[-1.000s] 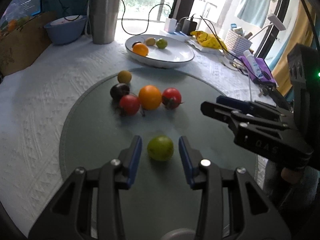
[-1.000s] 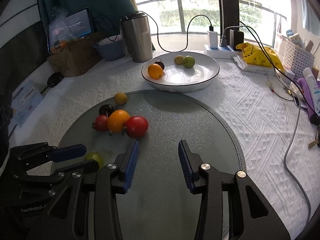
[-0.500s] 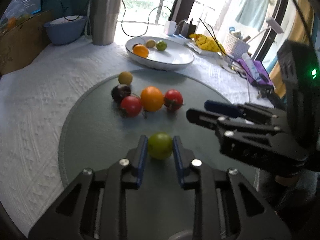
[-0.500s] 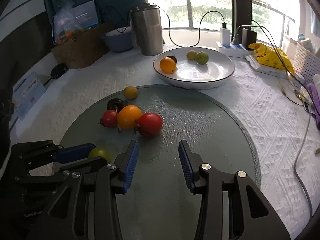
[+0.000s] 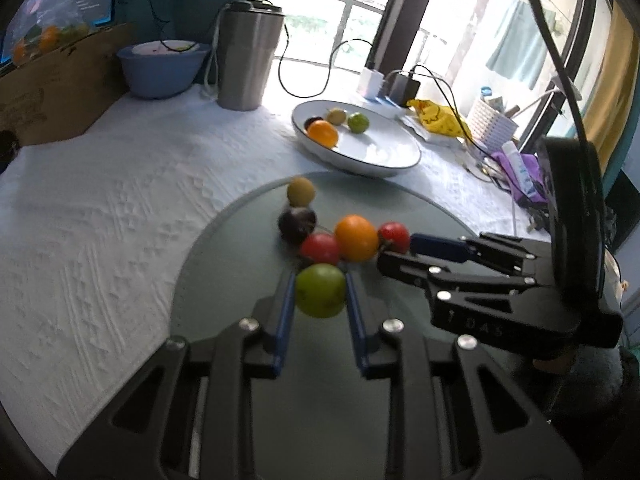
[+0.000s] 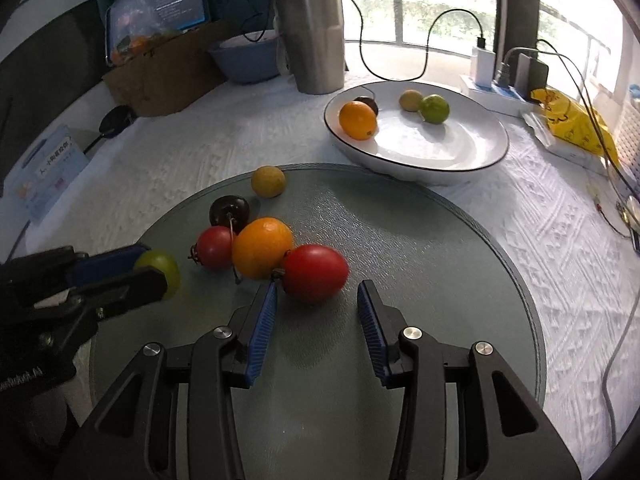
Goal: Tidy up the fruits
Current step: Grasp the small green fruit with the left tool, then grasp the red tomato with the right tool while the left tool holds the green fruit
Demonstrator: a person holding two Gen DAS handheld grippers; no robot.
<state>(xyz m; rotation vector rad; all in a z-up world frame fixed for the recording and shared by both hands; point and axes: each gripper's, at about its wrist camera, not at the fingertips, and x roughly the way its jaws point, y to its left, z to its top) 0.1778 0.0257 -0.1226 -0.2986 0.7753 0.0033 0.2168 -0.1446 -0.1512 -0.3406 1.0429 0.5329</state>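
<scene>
Clamping green fruit point(image 5: 320, 290) in left gripper point(image 5: 320, 292); right gripper point(image 6: 316, 304) released, red tomato point(image 6: 315, 267) just ahead betw. fingertips. Clear mat point(image 6: 420, 264) rightward. Lettering on gripper bodies unreadable.

The right gripper point(image 5: 404, 254) shows embossed letters, partly readable as "DAS"; other print is illegible.

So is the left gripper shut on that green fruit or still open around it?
Shut on it: both blue pads of the left gripper press the sides of the green fruit.
</scene>
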